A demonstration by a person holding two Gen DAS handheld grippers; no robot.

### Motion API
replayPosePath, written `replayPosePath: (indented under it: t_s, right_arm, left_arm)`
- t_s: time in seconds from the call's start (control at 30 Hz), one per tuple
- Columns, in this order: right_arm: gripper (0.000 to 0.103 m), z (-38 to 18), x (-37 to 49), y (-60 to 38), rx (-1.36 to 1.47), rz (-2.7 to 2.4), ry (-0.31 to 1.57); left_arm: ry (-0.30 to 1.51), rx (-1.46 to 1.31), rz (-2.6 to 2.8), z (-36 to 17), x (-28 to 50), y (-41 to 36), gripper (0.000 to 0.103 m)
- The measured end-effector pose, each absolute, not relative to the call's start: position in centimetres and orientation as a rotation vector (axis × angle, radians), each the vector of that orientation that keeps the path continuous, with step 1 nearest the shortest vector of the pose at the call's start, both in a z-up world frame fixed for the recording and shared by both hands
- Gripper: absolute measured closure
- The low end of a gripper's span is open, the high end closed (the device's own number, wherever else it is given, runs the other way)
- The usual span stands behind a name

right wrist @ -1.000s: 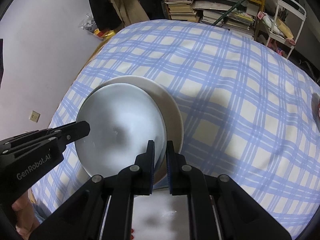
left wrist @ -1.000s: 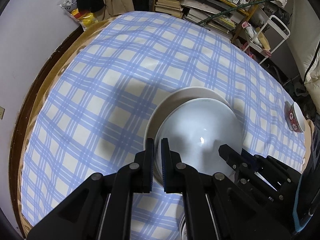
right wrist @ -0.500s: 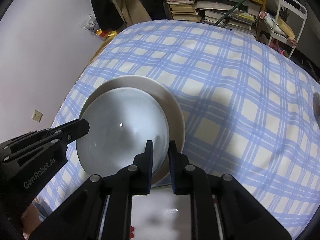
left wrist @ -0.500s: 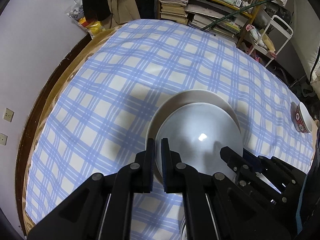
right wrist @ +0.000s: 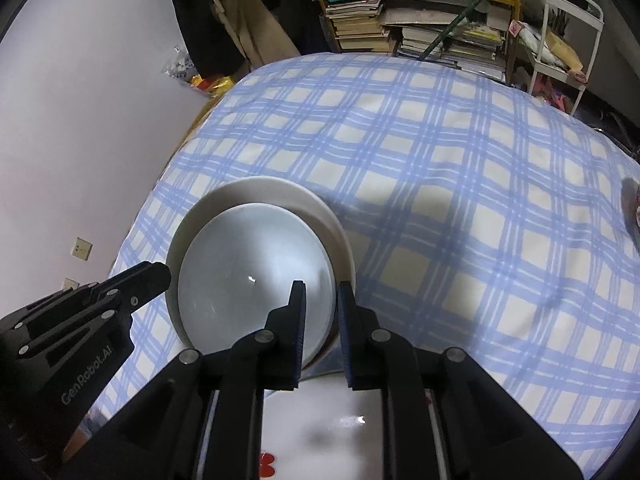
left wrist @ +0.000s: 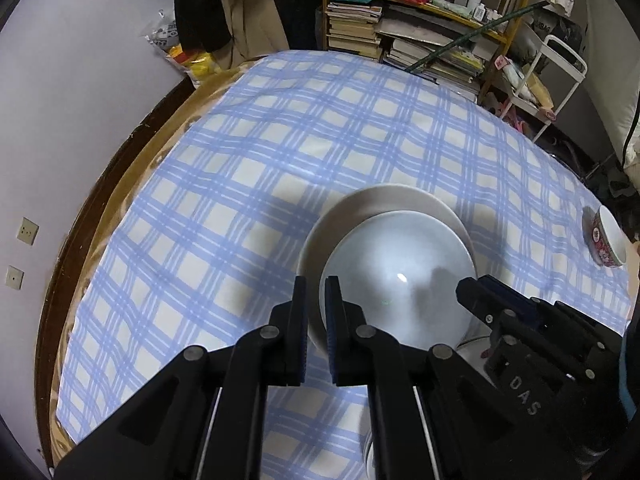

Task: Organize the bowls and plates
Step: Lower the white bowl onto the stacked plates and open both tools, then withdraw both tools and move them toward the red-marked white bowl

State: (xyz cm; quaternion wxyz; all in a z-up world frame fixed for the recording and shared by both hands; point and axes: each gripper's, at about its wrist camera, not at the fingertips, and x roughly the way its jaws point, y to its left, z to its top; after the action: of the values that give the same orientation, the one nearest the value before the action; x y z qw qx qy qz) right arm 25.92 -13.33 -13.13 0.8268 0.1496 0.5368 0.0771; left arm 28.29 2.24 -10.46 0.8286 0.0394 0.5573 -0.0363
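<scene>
A pale blue-grey plate (left wrist: 400,276) lies inside a larger cream plate (left wrist: 360,208) on the checked tablecloth; both also show in the right wrist view, the pale plate (right wrist: 256,276) on the cream one (right wrist: 280,192). My left gripper (left wrist: 316,300) is shut on the left rim of the stacked plates. My right gripper (right wrist: 320,304) straddles their right rim with its jaws slightly parted, the rim in the gap. A white plate with red flowers (right wrist: 320,432) lies below my right gripper.
A small red-patterned bowl (left wrist: 606,240) stands at the table's right edge. The blue checked cloth (left wrist: 320,140) covers a round table with a dark wooden rim. Bookshelves (left wrist: 420,40) and a white rack (left wrist: 560,68) stand behind the table. A wall is close on the left.
Both grippers have pulled back and risen a little, so the plates look smaller. My right gripper's jaws have opened slightly around the rim. The left stays shut.
</scene>
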Motion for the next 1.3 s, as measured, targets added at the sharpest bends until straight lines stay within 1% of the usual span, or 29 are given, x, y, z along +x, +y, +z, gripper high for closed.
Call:
replayPosePath:
  t_s: [0.13,0.17,0.2,0.23,0.27,0.3,0.33,0.4,0.43,0.47,0.53,0.57,0.6,0.63,0.67,0.7,0.73,0.77,0.8,0.87,1.13,1.3]
  right_arm:
    - [0.083,-12.0,25.4,-14.2,0.335,0.17,1.098]
    - [0.08,-11.7,25.3,-14.6,0.338,0.166,1.094]
    - [0.074,-11.5,25.2,-14.9,0.342,0.162,1.091]
    - [0.07,-11.2,25.1,-15.4,0.345,0.152,1.085]
    - [0.062,-11.0,24.9,-15.8,0.347,0.144,1.078]
    - [0.057,-10.7,24.7,-16.4,0.346,0.13,1.068]
    - [0.055,-10.5,24.6,-16.9,0.344,0.118,1.064]
    - [0.045,-10.3,24.3,-18.2,0.352,0.1,1.064]
    - [0.043,-10.2,24.2,-19.0,0.36,0.094,1.066]
    - [0.04,-10.2,24.0,-19.9,0.366,0.088,1.067]
    - [0.039,-10.0,23.6,-21.6,0.375,0.066,1.068]
    - [0.039,-9.9,23.3,-22.6,0.389,0.052,1.063]
    - [0.038,-9.6,23.0,-23.4,0.4,0.038,1.053]
    - [0.036,-9.4,22.8,-24.1,0.407,0.029,1.042]
    - [0.027,-9.0,22.4,-25.3,0.407,0.01,1.029]
    - [0.017,-8.8,22.1,-26.1,0.398,-0.008,1.022]
    - [0.014,-8.5,21.9,-27.0,0.392,-0.02,1.012]
    - [0.012,-8.2,21.6,-27.9,0.389,-0.027,1.004]
    - [0.01,-7.9,21.4,-28.8,0.39,-0.032,1.001]
    - [0.006,-7.5,21.3,-30.5,0.394,-0.046,1.004]
    - [0.005,-6.7,20.7,-37.0,0.343,-0.115,1.013]
    - [0.005,-7.0,20.7,-41.0,0.323,-0.169,1.022]
  left_arm:
    - [1.172,0.073,-0.066,-9.6,28.1,2.5,0.092]
    - [1.167,0.07,-0.062,-9.3,28.0,2.5,0.092]
    - [1.161,0.068,-0.059,-9.0,27.9,2.4,0.091]
    - [1.158,0.066,-0.062,-8.7,27.8,2.2,0.091]
    - [1.154,0.062,-0.07,-8.3,27.6,1.9,0.09]
    - [1.151,0.059,-0.078,-8.0,27.5,1.7,0.088]
    - [1.149,0.058,-0.084,-7.8,27.4,1.3,0.087]
    - [1.139,0.065,-0.094,-7.1,27.3,0.3,0.083]
    - [1.134,0.07,-0.094,-6.9,27.3,-0.2,0.082]
    - [1.129,0.076,-0.095,-6.7,27.2,-0.8,0.079]
    - [1.119,0.097,-0.095,-6.4,27.2,-2.2,0.073]
    - [1.112,0.111,-0.101,-6.3,27.2,-3.1,0.067]
    - [1.109,0.119,-0.108,-6.2,27.1,-3.6,0.06]
    - [1.104,0.13,-0.121,-6.1,27.0,-4.5,0.056]
    - [1.098,0.138,-0.133,-6.0,26.8,-5.4,0.049]
    - [1.094,0.146,-0.144,-5.9,26.7,-6.1,0.045]
    - [1.095,0.154,-0.152,-5.9,26.7,-6.8,0.04]
    - [1.098,0.163,-0.159,-5.9,26.6,-7.5,0.03]
    - [1.101,0.17,-0.168,-5.9,26.6,-8.4,0.023]
    - [1.099,0.18,-0.177,-5.9,26.6,-9.7,0.021]
    - [1.093,0.183,-0.233,-5.5,27.8,-15.7,0.02]
    - [1.106,0.197,-0.288,-6.5,29.0,-20.1,0.02]
